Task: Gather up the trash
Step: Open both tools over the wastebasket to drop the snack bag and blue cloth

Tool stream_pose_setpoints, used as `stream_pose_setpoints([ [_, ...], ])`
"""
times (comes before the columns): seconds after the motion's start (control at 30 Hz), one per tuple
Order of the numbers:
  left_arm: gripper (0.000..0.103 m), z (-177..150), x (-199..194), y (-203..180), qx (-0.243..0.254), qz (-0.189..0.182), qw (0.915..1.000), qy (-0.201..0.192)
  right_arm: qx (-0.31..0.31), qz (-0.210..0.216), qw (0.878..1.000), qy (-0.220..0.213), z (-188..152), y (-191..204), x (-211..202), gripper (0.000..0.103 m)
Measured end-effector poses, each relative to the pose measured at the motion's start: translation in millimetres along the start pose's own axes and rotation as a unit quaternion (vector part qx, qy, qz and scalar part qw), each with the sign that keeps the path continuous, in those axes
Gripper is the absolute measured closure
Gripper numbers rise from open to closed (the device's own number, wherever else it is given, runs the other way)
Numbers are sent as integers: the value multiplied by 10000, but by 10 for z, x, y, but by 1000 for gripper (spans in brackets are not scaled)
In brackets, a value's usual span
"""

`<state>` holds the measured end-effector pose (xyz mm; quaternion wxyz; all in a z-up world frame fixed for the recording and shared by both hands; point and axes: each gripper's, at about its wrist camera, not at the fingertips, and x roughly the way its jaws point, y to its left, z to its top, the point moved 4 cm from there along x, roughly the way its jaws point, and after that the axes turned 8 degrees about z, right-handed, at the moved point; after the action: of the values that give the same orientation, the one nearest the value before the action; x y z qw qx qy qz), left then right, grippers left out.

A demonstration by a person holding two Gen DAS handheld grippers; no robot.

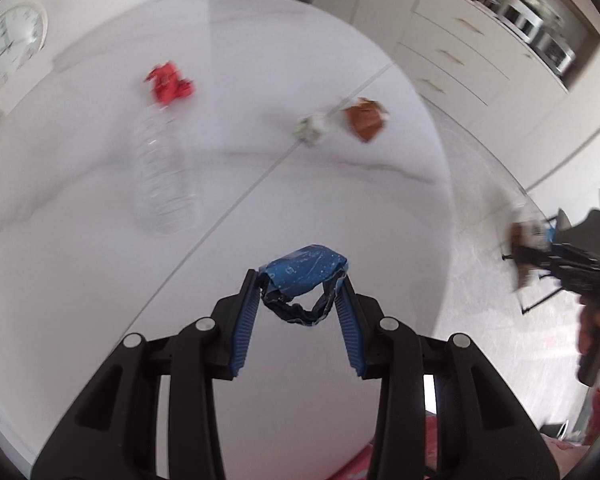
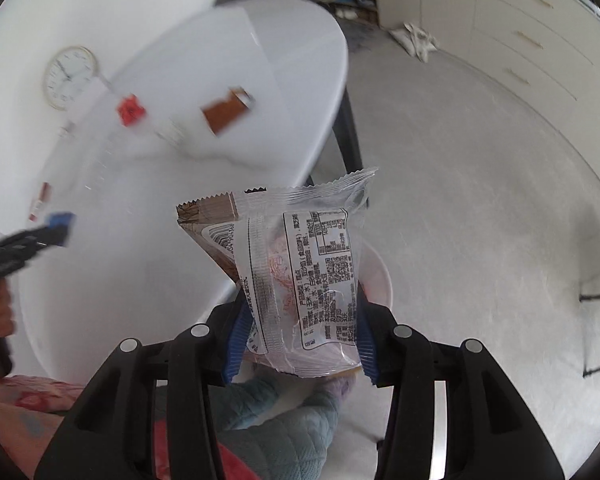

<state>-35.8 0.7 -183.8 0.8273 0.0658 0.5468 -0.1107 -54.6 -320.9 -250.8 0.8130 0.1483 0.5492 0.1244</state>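
Right now both grippers have trash in them. Near us, the left gripper (image 1: 300, 280) is squeezed almost shut on a crumpled blue wrapper (image 1: 305, 273), with a twisted loop of it hanging between the blue fingers (image 1: 244, 320). It hangs over the near part of the white table (image 1: 80, 280). The right gripper (image 2: 302, 316) is out past the table's right edge, over the grey floor (image 2: 480, 200). It pinches the bottom of a clear snack bag (image 2: 296, 256) with brown print, and the bag stands up between its fingers. Something pale and round, maybe a bin, shows just under the bag, but I cannot tell for sure.

Farther back, trash is left on the table. An empty clear bottle (image 1: 162, 172) lies on the left. Behind it, just touching its top, is a red crumpled wrapper (image 1: 168, 84). To the right sit a small white scrap (image 1: 312, 128) and a brown wrapper (image 1: 364, 118), close together.

So I think two pieces are picked up but not dropped off, and four wait.
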Motion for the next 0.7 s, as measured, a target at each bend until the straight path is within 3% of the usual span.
stream_pose_setpoints([
  [0.07,65,26,-69,-239,295,-72,9995,-42,214,37,9996,183,-77,-98,249,53],
  [0.2,65,64,-133,-649,795,-172,9966,-82,388,-200,9977,528,-183,-261,669,25],
  [0.3,65,60,-173,-974,1145,-238,9931,-106,445,-355,9969,543,-187,-355,758,17],
  [0.5,65,59,-147,-1584,1740,-335,9841,-132,843,-432,9954,129,-205,-634,419,10],
  [0.7,65,-19,124,-2197,2207,-310,9748,102,1239,-390,9913,-219,-328,-995,-101,8],
])
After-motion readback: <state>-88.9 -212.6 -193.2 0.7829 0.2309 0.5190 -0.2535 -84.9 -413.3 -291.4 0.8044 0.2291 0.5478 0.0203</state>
